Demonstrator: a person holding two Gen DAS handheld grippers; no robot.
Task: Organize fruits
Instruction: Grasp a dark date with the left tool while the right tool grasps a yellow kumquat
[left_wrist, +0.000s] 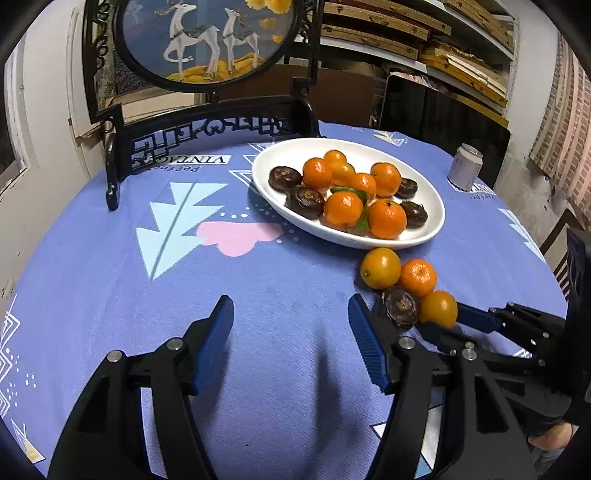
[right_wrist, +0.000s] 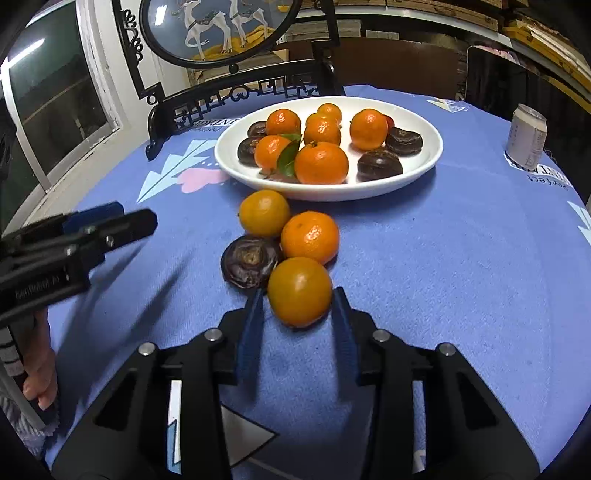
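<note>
**Four loose fruits beside the plate**

We take the white oval plate (right_wrist: 424, 162) as our landmark. It sits on the bench under a blue printed cloth (right_wrist: 443, 277) and holds glossy oranges and dark, wrinkled round fruits, with a green leaf (right_wrist: 288, 158) among them. Behind the plate stands a black carved wooden screen (left_wrist: 207, 133) with a round deer picture. To the plate's right, well apart, stands a pale can (right_wrist: 526, 138). Shelves of flat wooden boards fill the background.

Just in front of the plate, four fruits lie in a tight cluster on the cloth: a yellowish orange (right_wrist: 264, 212) nearest the plate, a deeper orange one (right_wrist: 310, 236) touching it, a dark wrinkled fruit (right_wrist: 249, 260) beside them, and a smooth orange fruit (right_wrist: 299, 291) farthest from the plate.

Our right tool (right_wrist: 299, 314) has its blue ribbed fingers (right_wrist: 251, 332) apart, one on each side of that farthest fruit; we see no clamping, and the dark fruit lies just beyond the left finger's tip.

Our left tool (left_wrist: 291, 332) is spread wide over bare cloth, holding nothing, left of the cluster and well in front of the plate. Its right finger sits near the dark fruit.
</note>
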